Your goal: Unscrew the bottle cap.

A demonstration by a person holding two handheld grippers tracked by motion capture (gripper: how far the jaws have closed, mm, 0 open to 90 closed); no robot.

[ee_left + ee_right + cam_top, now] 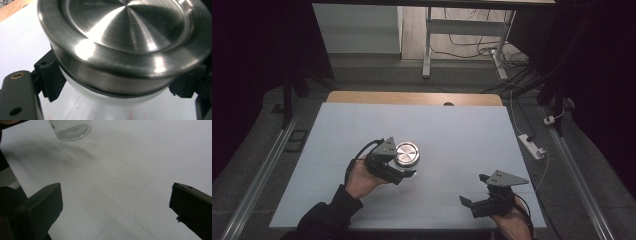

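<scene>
Nearest, at the bottom right of the high view, the right gripper (473,199) is held above the front part of the white table (462,135) in the person's right hand (512,226). Its jaws stand wide apart with nothing between them; the right gripper view looks between them onto bare white table surface, with the clear lower part of the jar (70,129) well off at the top edge.

Further in, left of centre, the person's left hand (361,179), in a dark sleeve (324,217), holds the left gripper (404,169) against the jar (407,154). The left gripper view shows the jaws clenched on the jar just under its brushed metal lid (130,35), one black jaw on each side of the pale body. The lid looks tilted in that view. In the high view the jar sits over the middle of the table, well apart from the right gripper.

Beyond the table's wooden far edge (412,98) lie grey floor, a white desk frame (428,45) and loose cables (507,60); a white power strip (532,146) lies on the floor at the right.
</scene>
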